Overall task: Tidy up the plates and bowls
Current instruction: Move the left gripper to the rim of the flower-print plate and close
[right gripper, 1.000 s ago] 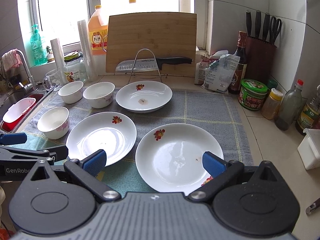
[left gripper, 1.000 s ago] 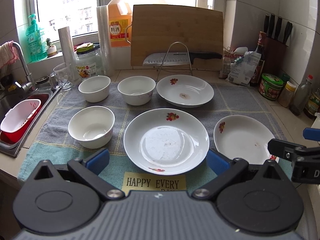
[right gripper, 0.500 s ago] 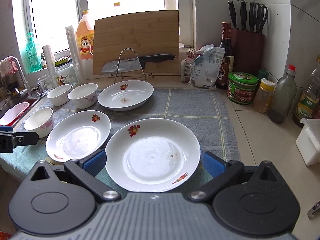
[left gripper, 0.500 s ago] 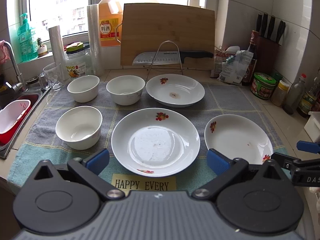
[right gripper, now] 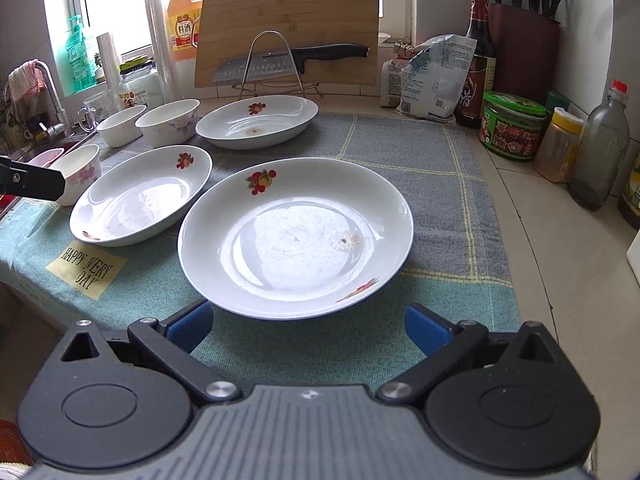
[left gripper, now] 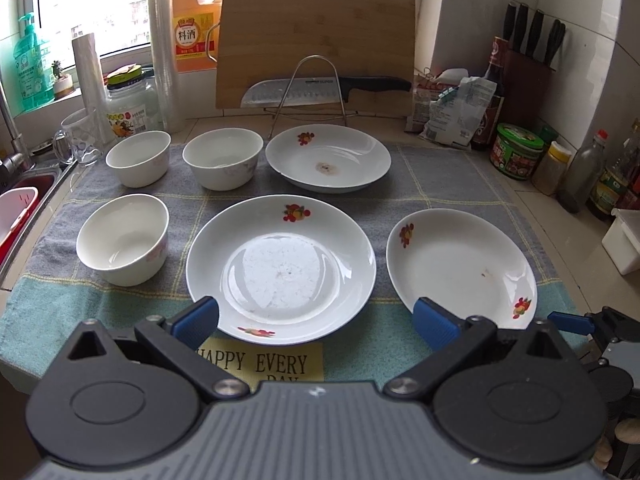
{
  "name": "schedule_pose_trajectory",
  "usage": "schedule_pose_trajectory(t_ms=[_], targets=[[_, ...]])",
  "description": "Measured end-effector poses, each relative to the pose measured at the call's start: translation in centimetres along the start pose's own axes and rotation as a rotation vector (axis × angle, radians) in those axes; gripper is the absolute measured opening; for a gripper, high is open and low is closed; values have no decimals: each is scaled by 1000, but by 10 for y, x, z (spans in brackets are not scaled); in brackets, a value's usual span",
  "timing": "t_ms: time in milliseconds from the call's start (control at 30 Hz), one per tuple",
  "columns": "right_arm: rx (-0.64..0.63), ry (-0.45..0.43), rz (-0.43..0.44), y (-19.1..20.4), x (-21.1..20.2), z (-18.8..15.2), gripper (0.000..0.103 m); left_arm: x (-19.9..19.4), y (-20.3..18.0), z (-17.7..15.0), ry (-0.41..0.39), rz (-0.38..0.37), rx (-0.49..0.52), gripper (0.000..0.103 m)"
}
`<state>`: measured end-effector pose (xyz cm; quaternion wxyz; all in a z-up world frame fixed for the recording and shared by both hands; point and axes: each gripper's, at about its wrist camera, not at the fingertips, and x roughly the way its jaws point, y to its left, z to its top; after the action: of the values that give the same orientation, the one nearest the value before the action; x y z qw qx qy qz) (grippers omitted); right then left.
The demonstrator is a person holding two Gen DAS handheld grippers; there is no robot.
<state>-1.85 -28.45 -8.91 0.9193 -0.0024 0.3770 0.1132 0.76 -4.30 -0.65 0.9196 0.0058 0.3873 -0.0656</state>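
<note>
Kitchen worktop point(left gripper: 520, 200) under a window, spread with a grey-green towel point(left gripper: 432, 184) that cushions the crockery: three white bowls point(left gripper: 122, 238) grouped at the left, three fruit-print plates point(left gripper: 280, 264) laid singly, one at the back and two near the front edge. Left hand-held gripper point(left gripper: 316, 322) wide, empty, facing the middle plate; right hand-held gripper point(right gripper: 306, 326) wide, empty, squared to the near right plate point(right gripper: 296, 232), presumably first for stacking.

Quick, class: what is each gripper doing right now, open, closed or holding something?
Left gripper: open, holding nothing.
Right gripper: open, holding nothing.
</note>
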Motion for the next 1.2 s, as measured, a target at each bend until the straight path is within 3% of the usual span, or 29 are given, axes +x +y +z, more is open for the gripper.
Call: schedule_pose_trajectory(t_ms=[267, 633, 967, 1200], targets=[[-81, 9, -10, 4, 25, -11, 103, 6, -7, 7, -20, 19, -3, 102], [-131, -15, -3, 8, 41, -7, 103, 26, -18, 29, -5, -75, 48, 102], [-133, -68, 8, 5, 45, -9, 103, 78, -38, 68, 32, -221, 164, 102], [-103, -108, -26, 9, 46, -12, 103, 119, -71, 88, 85, -313, 334, 102]])
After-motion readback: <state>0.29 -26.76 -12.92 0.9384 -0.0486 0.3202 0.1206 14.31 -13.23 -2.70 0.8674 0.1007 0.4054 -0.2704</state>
